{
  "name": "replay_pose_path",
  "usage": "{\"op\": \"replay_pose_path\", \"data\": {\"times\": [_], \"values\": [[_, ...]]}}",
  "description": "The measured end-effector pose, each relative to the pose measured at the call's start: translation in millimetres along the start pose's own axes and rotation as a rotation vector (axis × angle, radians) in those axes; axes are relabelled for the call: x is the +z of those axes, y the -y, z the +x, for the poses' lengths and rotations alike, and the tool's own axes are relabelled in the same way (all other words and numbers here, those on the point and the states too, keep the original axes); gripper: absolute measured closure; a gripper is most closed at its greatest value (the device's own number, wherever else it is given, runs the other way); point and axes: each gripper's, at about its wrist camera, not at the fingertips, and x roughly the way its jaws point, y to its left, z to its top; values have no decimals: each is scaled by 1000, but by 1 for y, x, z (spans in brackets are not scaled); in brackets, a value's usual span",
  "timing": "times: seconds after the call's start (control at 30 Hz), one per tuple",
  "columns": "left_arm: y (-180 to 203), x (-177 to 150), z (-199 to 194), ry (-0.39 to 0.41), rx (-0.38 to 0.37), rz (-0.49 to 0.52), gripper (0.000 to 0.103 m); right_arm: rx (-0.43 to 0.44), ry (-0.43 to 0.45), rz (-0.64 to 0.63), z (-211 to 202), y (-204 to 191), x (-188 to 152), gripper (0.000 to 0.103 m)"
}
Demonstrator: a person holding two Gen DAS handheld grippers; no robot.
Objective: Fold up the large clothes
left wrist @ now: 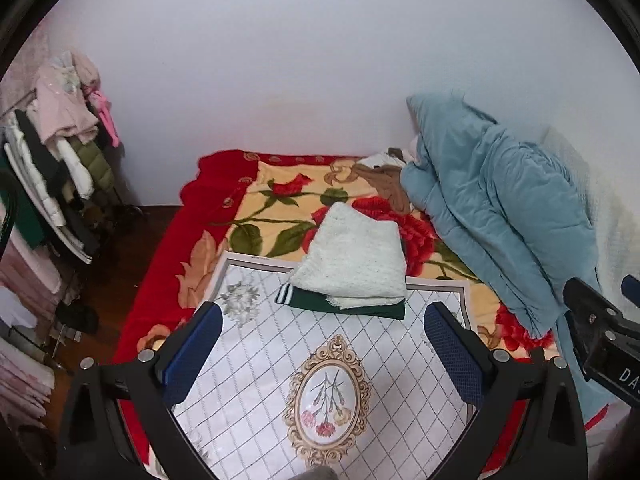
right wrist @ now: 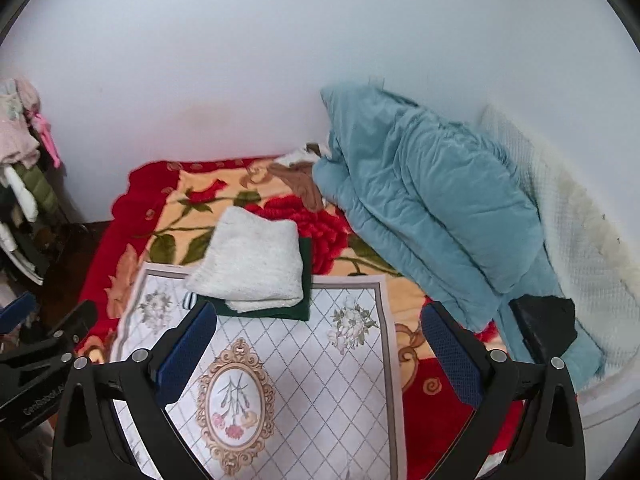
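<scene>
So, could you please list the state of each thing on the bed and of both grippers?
left gripper: open, empty, above the mat
right gripper: open, empty, above the mat
white sweater: folded, lying on the green garment
green garment: folded, under the sweater
patterned mat: spread flat on the blanket
floral blanket: spread over the bed
blue quilt: bunched up, unfolded

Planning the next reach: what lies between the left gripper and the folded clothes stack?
Only bare mat separates the left gripper from the folded clothes stack; the left wrist view shows it.
</scene>
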Motion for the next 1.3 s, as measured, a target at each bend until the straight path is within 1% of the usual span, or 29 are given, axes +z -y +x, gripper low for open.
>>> {"op": "replay_pose_path", "data": {"times": [0.13,0.33,0.4,0.5,0.63,0.83,1.0,1.3], "values": [[-2,-6,-43,38,26,-22,0,13,34,-16,-53,7,-7,0],[-3,-17,-79,58,31,-38,0,31,64,-12,-113,20,-21,0],[-2,-20,-88,56,33,-37,0,23,74,-18,-126,20,-23,0],[-1,-23,-100,66,47,-34,0,32,77,-20,-142,22,-25,0],[-1,-29,-112,100,64,-32,0,13,120,-33,-161,21,-27,0],[-3,-33,-120,116,71,-40,0,13,146,-31,-177,24,-29,0],[-3,-34,-125,129,81,-36,0,25,146,-30,-180,25,-28,0],[-5,-34,-128,133,76,-43,0,40,138,-35,-178,21,-24,0]]}}
